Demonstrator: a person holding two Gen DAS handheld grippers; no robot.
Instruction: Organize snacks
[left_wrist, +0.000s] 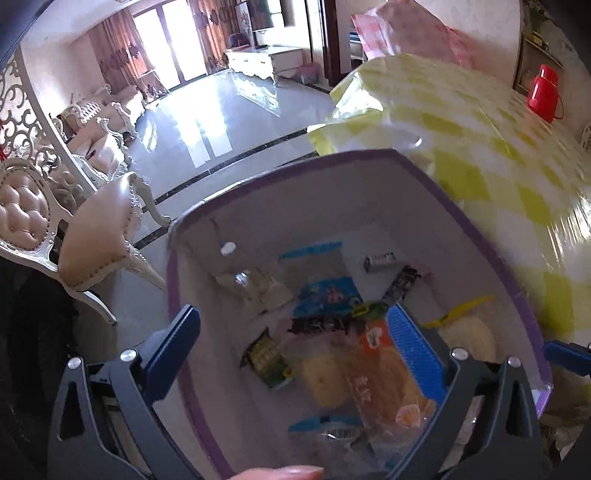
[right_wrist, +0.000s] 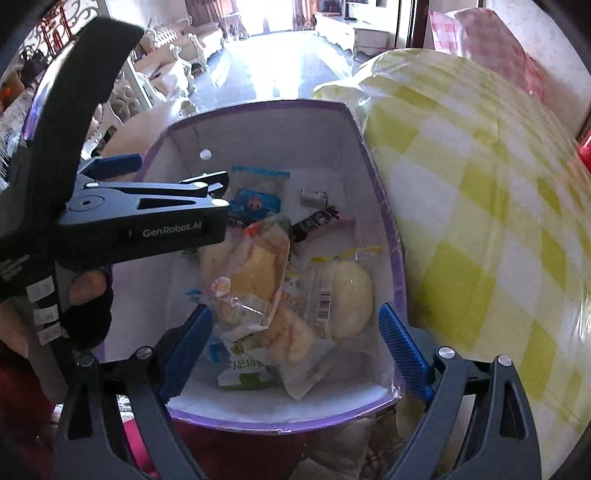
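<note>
A white box with a purple rim (left_wrist: 436, 184) (right_wrist: 258, 105) holds several wrapped snacks: a clear-wrapped orange bread (left_wrist: 384, 373) (right_wrist: 251, 273), a pale round bun (right_wrist: 351, 295) (left_wrist: 469, 336), a blue packet (left_wrist: 328, 291) (right_wrist: 255, 201), dark stick packets (right_wrist: 317, 219) and a green packet (left_wrist: 267, 360) (right_wrist: 243, 376). My left gripper (left_wrist: 295, 343) is open over the box, empty; it also shows from the side in the right wrist view (right_wrist: 207, 192). My right gripper (right_wrist: 295, 339) is open and empty above the box's near end.
A large yellow-and-white checked bag (left_wrist: 461, 122) (right_wrist: 480, 206) lies against the box's right side, with a pink checked bag (left_wrist: 410, 33) behind it. A red jug (left_wrist: 545, 94) stands far right. Cushioned chairs (left_wrist: 92, 251) stand to the left over a glossy floor.
</note>
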